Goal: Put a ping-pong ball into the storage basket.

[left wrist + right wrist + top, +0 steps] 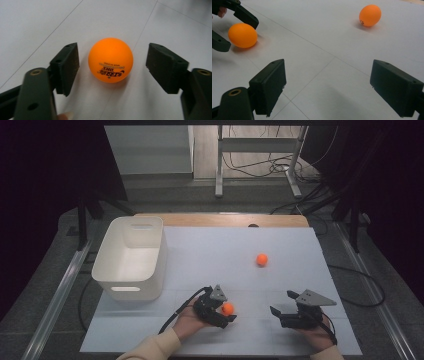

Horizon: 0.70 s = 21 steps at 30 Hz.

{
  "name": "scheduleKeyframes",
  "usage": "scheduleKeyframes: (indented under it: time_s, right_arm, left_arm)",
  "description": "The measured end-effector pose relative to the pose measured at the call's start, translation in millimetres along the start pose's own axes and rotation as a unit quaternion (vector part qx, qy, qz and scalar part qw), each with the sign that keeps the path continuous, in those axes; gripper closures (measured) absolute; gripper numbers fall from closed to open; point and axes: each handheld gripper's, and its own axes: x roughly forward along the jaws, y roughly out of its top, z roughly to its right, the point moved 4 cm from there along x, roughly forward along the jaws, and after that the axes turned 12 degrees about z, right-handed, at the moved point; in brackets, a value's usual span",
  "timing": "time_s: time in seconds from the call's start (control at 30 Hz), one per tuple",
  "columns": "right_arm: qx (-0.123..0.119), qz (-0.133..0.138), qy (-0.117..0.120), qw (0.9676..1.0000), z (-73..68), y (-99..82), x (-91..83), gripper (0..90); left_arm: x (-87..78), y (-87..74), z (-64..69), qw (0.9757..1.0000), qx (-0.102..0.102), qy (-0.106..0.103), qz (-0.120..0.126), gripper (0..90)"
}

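Orange table-tennis ball with black print [110, 60] lies on the white table sheet [240, 255] between the left gripper [112, 66] jaws, gaps showing on both sides. Right gripper [328, 87] hangs open over bare sheet, well apart from a second orange ball [370, 15].

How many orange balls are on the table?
2. One ball sits between the jaws of the left gripper, with gaps on both sides. The other ball lies alone farther back on the white table.
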Motion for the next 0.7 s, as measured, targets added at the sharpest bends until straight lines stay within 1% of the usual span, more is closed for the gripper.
scheduleKeyframes:
  time_s: [0.1,0.2,0.33,0.37,0.47,0.53,0.57,0.7]
  right_arm:
    - [0.0,0.0,0.0,1.0,-0.1,0.0,0.0,13.8]
    - [0.0,0.0,0.0,1.0,0.1,0.0,0.0,13.8]
    - [0.0,0.001,0.0,1.0,-0.3,0.1,0.1,13.8]
    - [0.0,0.001,0.0,1.0,-0.3,0.1,0.0,13.8]
    - [0.0,0.001,0.0,1.0,0.0,0.1,0.1,13.8]
    - [0.0,0.001,0.0,1.0,0.0,0.1,0.1,13.8]
    - [0.0,0.001,0.0,1.0,0.0,0.1,0.1,13.8]
    - [0.0,0.003,0.001,1.0,-0.3,0.4,-0.2,13.9]
  left_arm:
    - [0.2,0.1,-1.4,1.0,-0.001,0.0,0.002,34.5]
    - [0.4,-0.4,-2.0,1.0,0.003,0.006,-0.001,39.1]
    - [-0.1,-0.5,-1.3,1.0,0.005,0.003,-0.001,46.2]
    - [-0.2,-0.4,-0.9,1.0,0.005,0.002,0.0,49.2]
    - [-1.1,-0.4,-0.5,0.9999,0.014,0.005,-0.001,50.1]
    - [-1.5,-0.2,-0.5,0.9999,0.015,0.005,-0.001,50.2]
    - [-2.3,0.5,-0.5,0.9999,0.015,0.006,0.004,50.2]
    - [-6.2,2.3,-1.2,0.9998,0.015,0.01,0.011,50.2]
